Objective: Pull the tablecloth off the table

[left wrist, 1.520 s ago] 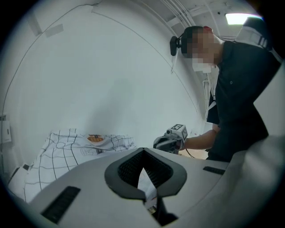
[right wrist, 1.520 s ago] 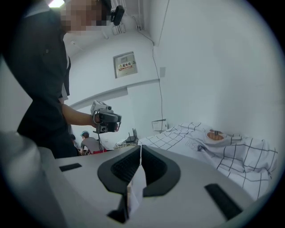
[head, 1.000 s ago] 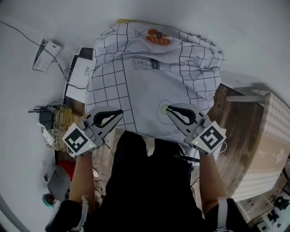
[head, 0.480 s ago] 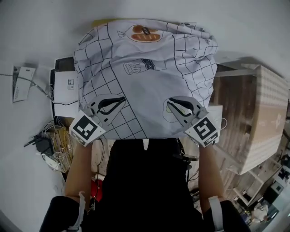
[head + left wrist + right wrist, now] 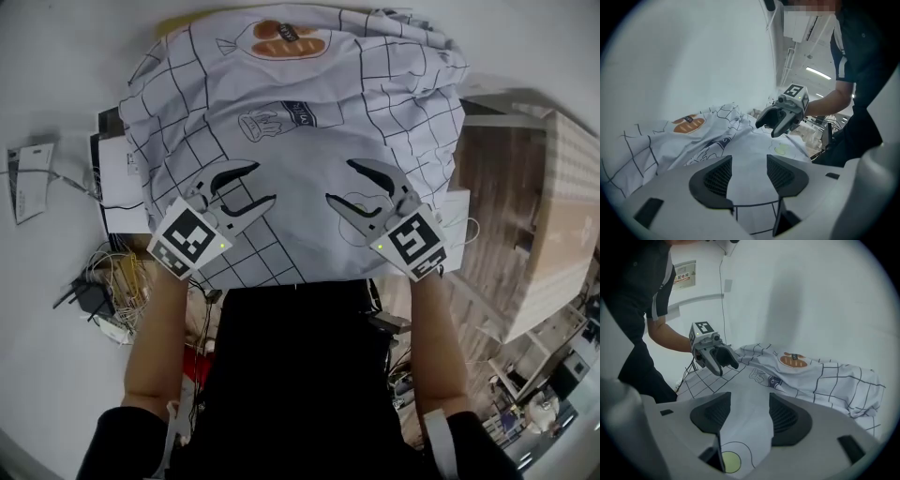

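White grid-printed tablecloth (image 5: 300, 141), just one, lies bunched. I have my left gripper (image 5: 261, 183) and right gripper (image 5: 340, 182) over its near edge, both jaws just opened wide, cloth loose between them.

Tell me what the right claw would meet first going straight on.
Probably the tablecloth, its plain white middle just ahead. The right claw has just been opening, with cloth between its jaws but not gripped.

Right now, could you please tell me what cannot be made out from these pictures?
Table top: every view, hidden under the tablecloth.
Wall sign: right gripper view, print too small to read.
Cable tangle: head view, too small and knotted to sort out.
Tablecloth's far hem: both gripper views, hidden behind its own bunched folds.
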`<state>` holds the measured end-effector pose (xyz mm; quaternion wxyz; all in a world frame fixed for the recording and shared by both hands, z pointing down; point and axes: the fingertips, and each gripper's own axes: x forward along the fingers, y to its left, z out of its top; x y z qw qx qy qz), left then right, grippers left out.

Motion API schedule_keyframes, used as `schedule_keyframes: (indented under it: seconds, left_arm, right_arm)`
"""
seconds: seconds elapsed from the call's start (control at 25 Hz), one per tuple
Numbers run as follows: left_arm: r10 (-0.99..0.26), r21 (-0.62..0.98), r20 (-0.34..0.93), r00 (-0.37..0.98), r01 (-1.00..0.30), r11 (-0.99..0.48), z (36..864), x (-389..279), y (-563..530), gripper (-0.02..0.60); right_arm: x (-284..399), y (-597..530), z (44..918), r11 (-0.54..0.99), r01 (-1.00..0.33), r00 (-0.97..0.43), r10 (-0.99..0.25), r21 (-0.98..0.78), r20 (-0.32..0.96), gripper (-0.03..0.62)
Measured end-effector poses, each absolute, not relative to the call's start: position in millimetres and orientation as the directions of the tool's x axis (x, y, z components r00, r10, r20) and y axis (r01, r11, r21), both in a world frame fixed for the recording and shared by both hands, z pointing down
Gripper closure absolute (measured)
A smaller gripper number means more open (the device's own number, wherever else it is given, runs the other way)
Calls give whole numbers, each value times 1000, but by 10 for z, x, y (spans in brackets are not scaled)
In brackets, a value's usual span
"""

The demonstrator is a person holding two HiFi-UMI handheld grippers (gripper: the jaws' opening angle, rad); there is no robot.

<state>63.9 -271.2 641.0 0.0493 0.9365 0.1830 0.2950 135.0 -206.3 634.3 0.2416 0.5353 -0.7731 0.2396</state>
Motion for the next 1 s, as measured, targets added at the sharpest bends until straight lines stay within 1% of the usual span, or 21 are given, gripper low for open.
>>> schedule_keyframes:
  seconds: [0.04, 0.2, 0.36, 0.56, 0.8, 1.0]
  left_arm:
    - [381, 207, 537, 753, 320, -925, 6450, 671, -2704, 342]
    - [375, 179, 565, 735, 334, -925, 6606, 748, -2692, 311]
    - [338, 142, 604, 722, 320, -937, 6794, 818, -2766, 270]
    - [353, 167, 649, 674, 326, -930, 7014, 872, -2739, 263]
    - [284, 52, 718, 636, 358, -932, 7152, 857, -2663, 258]
    - [271, 47, 717, 642, 343, -938, 7148, 870, -2709, 263]
  right_arm:
    - [1378, -2093, 6419, 318, -941, -314, -702, -114, 639, 345]
    - [1456, -2152, 6714, 337, -934, -320, -655, -115, 685, 318]
    - [1519, -2166, 6931, 356, -930, -312, -620, -96, 720, 309]
    - [1591, -2119, 7145, 361, -928, -300, -582, -90, 756, 307]
    - [1578, -2099, 7200, 360, -930, -280, -576, -69, 768, 306]
    - [1587, -2105, 7196, 345, -936, -273, -592, -68, 758, 306]
